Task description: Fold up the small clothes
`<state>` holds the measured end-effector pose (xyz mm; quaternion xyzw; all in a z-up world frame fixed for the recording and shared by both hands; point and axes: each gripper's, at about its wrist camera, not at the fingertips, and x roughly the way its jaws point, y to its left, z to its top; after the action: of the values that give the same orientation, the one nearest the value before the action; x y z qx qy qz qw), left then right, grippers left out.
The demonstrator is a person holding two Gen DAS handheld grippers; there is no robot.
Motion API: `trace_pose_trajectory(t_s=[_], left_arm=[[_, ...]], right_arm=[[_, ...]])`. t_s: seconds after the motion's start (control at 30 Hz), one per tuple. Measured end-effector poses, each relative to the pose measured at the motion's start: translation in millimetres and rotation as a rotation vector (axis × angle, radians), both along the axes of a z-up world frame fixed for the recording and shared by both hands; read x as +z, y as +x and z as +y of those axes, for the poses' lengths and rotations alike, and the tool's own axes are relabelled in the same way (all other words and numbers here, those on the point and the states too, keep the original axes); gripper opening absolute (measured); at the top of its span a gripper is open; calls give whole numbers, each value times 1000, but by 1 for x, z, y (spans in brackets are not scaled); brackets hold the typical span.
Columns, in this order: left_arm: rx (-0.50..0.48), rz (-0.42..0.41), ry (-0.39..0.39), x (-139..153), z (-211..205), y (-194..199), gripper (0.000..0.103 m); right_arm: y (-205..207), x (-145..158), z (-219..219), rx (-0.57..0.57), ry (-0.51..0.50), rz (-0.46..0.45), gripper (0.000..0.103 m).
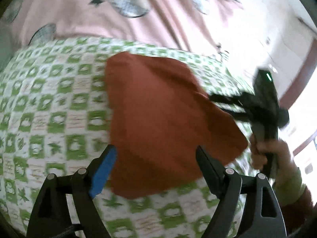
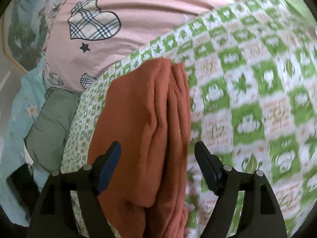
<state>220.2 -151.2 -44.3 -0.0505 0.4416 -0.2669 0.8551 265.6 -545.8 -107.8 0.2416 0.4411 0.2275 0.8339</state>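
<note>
A rust-orange small garment [image 1: 164,119] lies folded on a green-and-white checked cloth [image 1: 49,109]. My left gripper [image 1: 156,166] is open above the garment's near edge, holding nothing. In the left wrist view the right gripper [image 1: 221,104] sits at the garment's right edge, held by a hand [image 1: 267,152]; its fingers are blurred. In the right wrist view the garment [image 2: 142,129] shows layered folds with creases running away from me. My right gripper [image 2: 157,164] is open, its jaws either side of the garment's near end, empty.
A pink quilt with plaid hearts [image 2: 95,25] lies beyond the checked cloth [image 2: 257,99]. A grey-green garment [image 2: 49,123] and light blue floral fabric [image 2: 23,107] lie at the left. A white wall and a door [image 1: 277,49] are at the right.
</note>
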Motion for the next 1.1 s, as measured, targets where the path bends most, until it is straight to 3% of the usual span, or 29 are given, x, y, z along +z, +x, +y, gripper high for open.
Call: trace_pose_trajectory(t_s=[0.2, 0.4, 0.47, 0.5, 0.53, 0.57, 0.63, 0.77, 0.9, 1.1], left_arm=[[45, 163, -92, -27, 25, 41, 82], [29, 277, -106, -63, 4, 76, 82], [20, 257, -102, -66, -3, 80, 79], [0, 236, -102, -67, -9, 83, 61], [-16, 243, -106, -69, -13, 87, 52], [-16, 253, -103, -71, -14, 90, 48], [-30, 250, -116, -68, -14, 90, 32], [-50, 179, -151, -33, 7, 61, 28], [-29, 112, -161, 2, 53, 21, 27], [69, 100, -152, 22, 135, -30, 27]], right_arm=[[1, -18, -1, 8, 62, 50, 77], [11, -29, 6, 34, 55, 72, 77], [13, -29, 12, 51, 44, 65, 77], [13, -29, 14, 59, 41, 66, 77], [14, -30, 18, 69, 40, 67, 67], [15, -31, 20, 78, 37, 73, 44], [16, -35, 28, 90, 46, 104, 37], [0, -16, 38, 109, 72, 56, 26], [-27, 4, 73, 192, 123, 1, 25], [-63, 6, 151, 335, 187, -24, 25]])
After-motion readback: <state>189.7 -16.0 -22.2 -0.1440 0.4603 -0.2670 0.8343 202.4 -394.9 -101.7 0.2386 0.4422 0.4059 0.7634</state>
